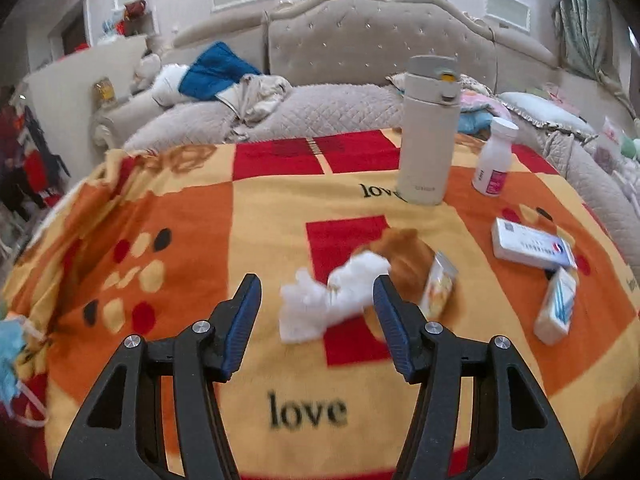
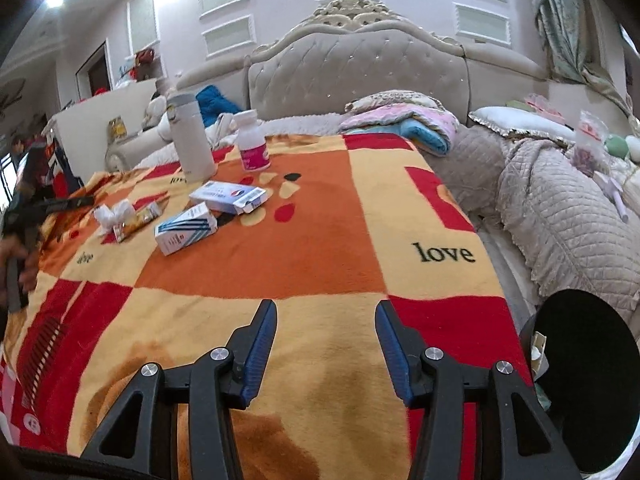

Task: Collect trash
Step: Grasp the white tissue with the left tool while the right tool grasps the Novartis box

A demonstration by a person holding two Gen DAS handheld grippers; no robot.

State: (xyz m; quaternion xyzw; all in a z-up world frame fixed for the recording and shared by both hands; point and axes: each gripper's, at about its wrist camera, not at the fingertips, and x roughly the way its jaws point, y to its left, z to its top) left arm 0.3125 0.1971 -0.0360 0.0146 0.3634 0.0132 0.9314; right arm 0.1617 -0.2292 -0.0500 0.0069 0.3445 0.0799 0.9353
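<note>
- Left wrist view: the left gripper (image 1: pixel 317 286) points down at a blanket (image 1: pixel 248 216) checked in orange, yellow and red and printed with the word "love".
- The left jaws stand spread and empty. The blue pads (image 1: pixel 245 316) touch nothing.
- A crumpled white tissue (image 1: pixel 332 300) lies on the blanket just ahead of the jaws, in line with the gap between them and closer to the right-hand pad.
- A small yellow-and-white packet (image 1: pixel 438 288) lies just beside the tissue on its right, touching or nearly touching it; which one cannot be told.
- Further right lie two cartons: a flat white-and-blue box (image 1: pixel 532 246) and, near it, a smaller blue-striped box (image 1: pixel 556 308).
- A cream flask (image 1: pixel 428 132) stands upright at the far part of the blanket, with a white bottle with a pink label (image 1: pixel 494 160) upright beside it.
- Right wrist view: the right gripper (image 2: pixel 326 318) has its jaws spread and empty over a bare stretch of blanket, well apart from the clutter.
- In this view, the tissue (image 2: pixel 112 214) sits at the far left of the blanket, next to the packet (image 2: pixel 140 220).
- A black round bin (image 2: pixel 584 384) shows at the lower right, beside the blanket's edge, with scraps visible at its rim.
- A hand (image 2: pixel 18 264) grips a dark handle at the left edge.
</note>
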